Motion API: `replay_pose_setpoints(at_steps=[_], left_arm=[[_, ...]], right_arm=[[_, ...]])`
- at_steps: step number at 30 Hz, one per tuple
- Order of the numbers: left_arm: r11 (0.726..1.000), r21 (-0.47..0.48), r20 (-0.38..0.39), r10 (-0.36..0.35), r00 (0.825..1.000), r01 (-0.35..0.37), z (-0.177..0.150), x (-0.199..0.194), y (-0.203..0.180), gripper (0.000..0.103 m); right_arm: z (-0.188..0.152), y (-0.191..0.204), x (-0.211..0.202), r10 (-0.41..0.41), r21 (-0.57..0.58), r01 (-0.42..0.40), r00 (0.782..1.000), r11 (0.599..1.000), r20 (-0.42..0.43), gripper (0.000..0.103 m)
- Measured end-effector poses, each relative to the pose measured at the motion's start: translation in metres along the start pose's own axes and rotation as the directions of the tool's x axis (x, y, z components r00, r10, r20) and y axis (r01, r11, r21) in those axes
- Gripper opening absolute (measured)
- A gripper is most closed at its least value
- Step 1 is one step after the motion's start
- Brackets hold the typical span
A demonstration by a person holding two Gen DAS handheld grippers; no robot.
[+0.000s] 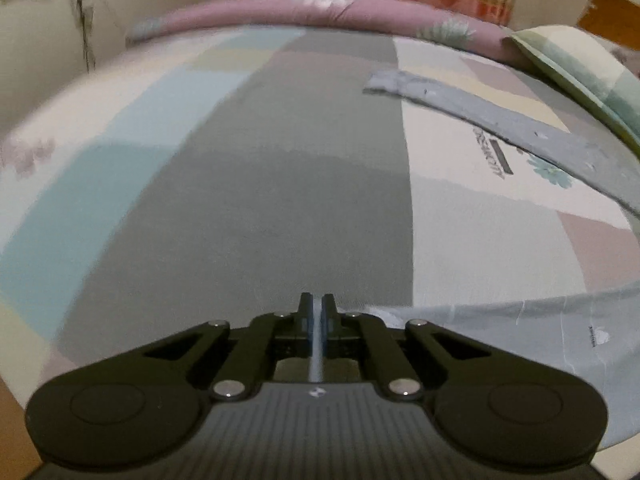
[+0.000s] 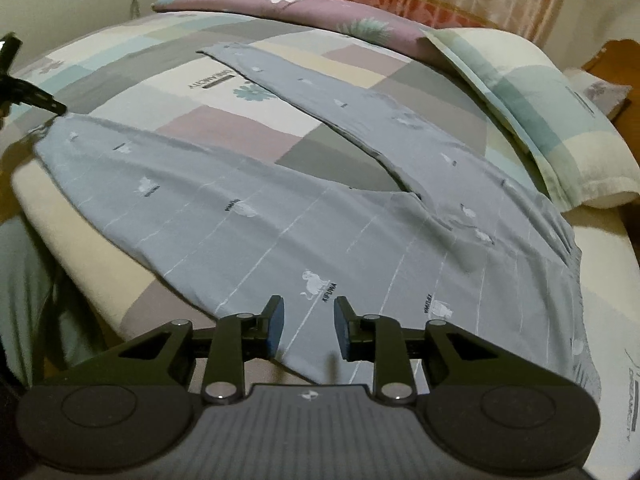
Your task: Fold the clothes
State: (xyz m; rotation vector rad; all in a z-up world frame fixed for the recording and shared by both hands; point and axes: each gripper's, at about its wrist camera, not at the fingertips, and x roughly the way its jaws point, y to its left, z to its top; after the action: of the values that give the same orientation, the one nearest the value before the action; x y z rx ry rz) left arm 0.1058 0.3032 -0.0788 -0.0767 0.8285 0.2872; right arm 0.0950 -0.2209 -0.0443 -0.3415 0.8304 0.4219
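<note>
Grey-blue printed pyjama trousers (image 2: 280, 216) lie spread flat on the bed, both legs pointing left and apart in a V. My right gripper (image 2: 308, 316) is open, its jaws astride the near leg's lower edge close to the waist. My left gripper (image 1: 318, 312) is shut on the hem of the near leg (image 1: 520, 328); a strip of cloth shows between its pads. It also shows in the right wrist view (image 2: 56, 109) at the far left, at that leg's hem. The far leg (image 1: 500, 120) lies on the bed to the right.
The bed has a patchwork sheet (image 2: 224, 128) of grey, pink, cream and teal blocks. A pink floral quilt roll (image 2: 300, 8) lies along the far side and a green-checked pillow (image 2: 532, 112) at the right. The mattress edge (image 2: 80, 208) drops off at the near left.
</note>
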Motion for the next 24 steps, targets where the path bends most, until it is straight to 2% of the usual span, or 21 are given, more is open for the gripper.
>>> replay_pose_setpoints(at_steps=[2,3,4,6,8,10,12,13,14,17,18,21,23,24], left_arm=[[1.0,0.019,0.02,0.0,1.0,0.0,0.004,-0.014,-0.005,0.005],[0.999,0.034,0.037,-0.025,0.999,0.023,0.005,-0.023,-0.01,0.011],[0.997,0.058,0.053,-0.057,0.997,0.054,0.006,-0.03,-0.016,0.018],[0.985,0.117,0.065,-0.135,0.989,0.127,0.003,-0.042,-0.038,0.044],[0.962,0.173,0.048,-0.221,0.974,0.21,-0.005,-0.044,-0.066,0.045],[0.928,0.223,0.018,-0.309,0.951,0.297,-0.014,-0.044,-0.095,0.046],[0.89,0.263,-0.018,-0.382,0.924,0.373,-0.024,-0.042,-0.122,0.048],[0.885,0.264,-0.044,-0.387,0.921,0.385,-0.03,-0.039,-0.131,0.048],[0.884,0.267,-0.064,-0.38,0.923,0.383,-0.038,-0.038,-0.137,0.048],[0.88,0.322,-0.08,-0.341,0.937,0.348,-0.063,-0.041,-0.144,0.052],[0.875,0.348,-0.094,-0.324,0.941,0.336,-0.065,-0.046,-0.145,0.053],[0.866,0.378,-0.14,-0.297,0.945,0.328,-0.049,-0.053,-0.156,0.052],[0.848,0.413,-0.099,-0.319,0.942,0.331,-0.038,-0.06,-0.173,0.053],[0.835,0.424,-0.09,-0.346,0.934,0.35,-0.033,-0.064,-0.184,0.054]], right_arm=[[0.0,-0.005,0.004,-0.018,0.046,0.019,1.0,0.999,-0.016,0.038],[-0.001,-0.009,0.007,-0.034,0.077,0.036,0.999,0.996,-0.024,0.042],[-0.002,-0.013,0.01,-0.05,0.109,0.054,0.998,0.993,-0.033,0.045],[-0.003,-0.026,0.017,-0.084,0.192,0.09,0.996,0.977,-0.04,0.055],[-0.003,-0.039,0.026,-0.118,0.288,0.123,0.992,0.95,-0.033,0.06],[-0.002,-0.051,0.039,-0.117,0.386,0.119,0.993,0.915,-0.03,0.062],[-0.004,-0.051,0.054,-0.131,0.388,0.138,0.99,0.911,-0.044,0.063],[-0.008,-0.047,0.06,-0.149,0.365,0.167,0.986,0.916,-0.077,0.064],[-0.012,-0.043,0.059,-0.159,0.351,0.174,0.985,0.92,-0.07,0.067],[-0.033,-0.039,0.043,-0.162,0.339,0.177,0.984,0.924,-0.074,0.084],[-0.041,-0.04,0.037,-0.147,0.346,0.167,0.986,0.923,-0.083,0.085],[-0.039,-0.039,0.027,-0.134,0.316,0.168,0.983,0.934,-0.126,0.085],[-0.02,-0.03,0.029,-0.122,0.293,0.139,0.99,0.946,-0.077,0.085],[-0.009,-0.024,0.031,-0.103,0.286,0.11,0.994,0.952,-0.038,0.085]])
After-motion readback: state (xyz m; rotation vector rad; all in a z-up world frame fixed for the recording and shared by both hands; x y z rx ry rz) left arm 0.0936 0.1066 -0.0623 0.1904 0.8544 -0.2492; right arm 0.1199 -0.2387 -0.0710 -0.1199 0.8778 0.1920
